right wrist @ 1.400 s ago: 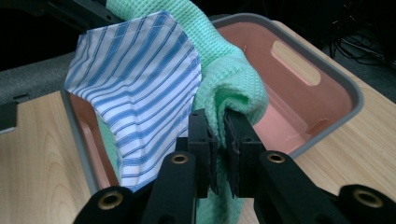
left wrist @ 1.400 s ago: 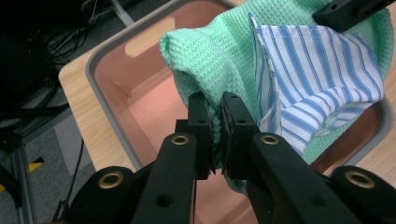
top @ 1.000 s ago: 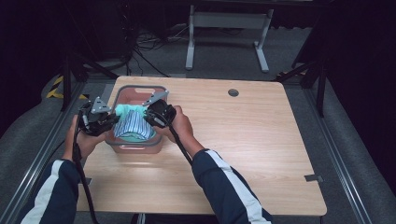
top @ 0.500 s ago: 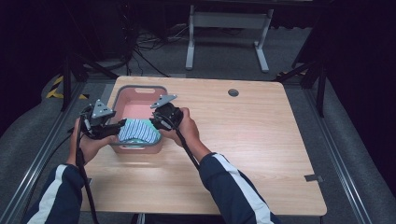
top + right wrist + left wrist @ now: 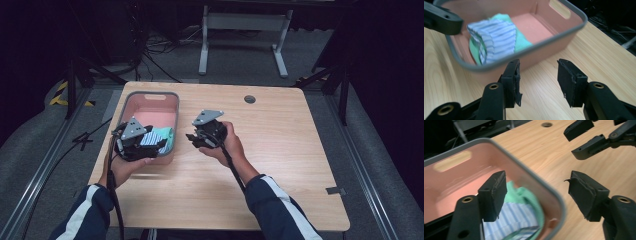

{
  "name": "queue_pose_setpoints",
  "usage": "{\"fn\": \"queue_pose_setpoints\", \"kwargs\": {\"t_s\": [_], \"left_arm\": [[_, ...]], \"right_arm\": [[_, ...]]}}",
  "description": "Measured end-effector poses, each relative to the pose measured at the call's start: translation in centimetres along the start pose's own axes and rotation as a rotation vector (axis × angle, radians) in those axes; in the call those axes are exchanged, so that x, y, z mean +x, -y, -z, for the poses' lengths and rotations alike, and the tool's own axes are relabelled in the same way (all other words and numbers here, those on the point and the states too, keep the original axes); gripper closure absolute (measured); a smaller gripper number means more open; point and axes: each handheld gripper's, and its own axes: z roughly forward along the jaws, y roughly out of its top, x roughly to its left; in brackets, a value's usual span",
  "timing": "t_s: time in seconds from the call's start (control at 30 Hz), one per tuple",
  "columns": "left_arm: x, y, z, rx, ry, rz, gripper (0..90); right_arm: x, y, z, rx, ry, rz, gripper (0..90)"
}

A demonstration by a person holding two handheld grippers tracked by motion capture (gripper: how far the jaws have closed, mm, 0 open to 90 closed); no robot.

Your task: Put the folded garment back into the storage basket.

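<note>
Jaws of both grippers were seen parted with nothing between them, having just been opening: the left gripper (image 5: 159,146) was held over the near right corner of the pink bin (image 5: 150,100), the right gripper (image 5: 191,137) over bare table (image 5: 280,150) just right of the bin. The folded striped cloth (image 5: 154,136), blue-and-white over a green layer, was noted lying inside the bin at its near end, free of any pad. In the right gripper view the cloth (image 5: 492,37) was recorded against the bin's near wall (image 5: 529,53), with the left gripper's jaw alongside.
</note>
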Motion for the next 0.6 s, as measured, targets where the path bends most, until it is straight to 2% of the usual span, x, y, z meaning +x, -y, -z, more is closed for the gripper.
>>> {"fn": "queue_pose_setpoints", "kwargs": {"t_s": [0.03, 0.1, 0.17, 0.27, 0.33, 0.37, 0.47, 0.6], "left_arm": [[-1.0, -0.1, -0.2, -0.007, 0.023, -0.009, 30.3], [-1.5, -0.2, -0.4, -0.009, 0.029, -0.020, 29.8], [-2.7, -0.4, -0.8, -0.010, 0.035, -0.052, 28.0], [-4.5, -0.8, -1.5, 0.005, 0.069, -0.103, 26.6], [-5.4, -1.1, -2.0, 0.008, 0.094, -0.113, 26.8], [-5.4, -1.1, -2.0, 0.008, 0.094, -0.113, 26.8], [-6.5, -1.3, -2.7, 0.025, 0.114, -0.158, 26.8], [-7.8, -1.5, -3.6, 0.037, 0.138, -0.183, 26.9]], "right_arm": [[-0.2, 0.5, 0.5, 0.004, -0.004, -0.001, 52.8], [-0.3, 0.9, 1.0, 0.009, 0.003, 0.004, 52.5], [-0.8, 1.8, 2.2, 0.014, 0.024, 0.009, 51.8], [-1.5, 3.2, 3.7, 0.025, 0.036, 0.003, 51.4], [-1.9, 4.1, 4.3, 0.033, 0.040, -0.004, 50.7], [-2.1, 4.7, 4.8, 0.036, 0.045, -0.003, 50.2], [-2.4, 5.5, 5.3, 0.048, 0.049, -0.008, 49.0], [-3.0, 7.2, 6.1, 0.075, 0.056, -0.012, 47.1]]}}
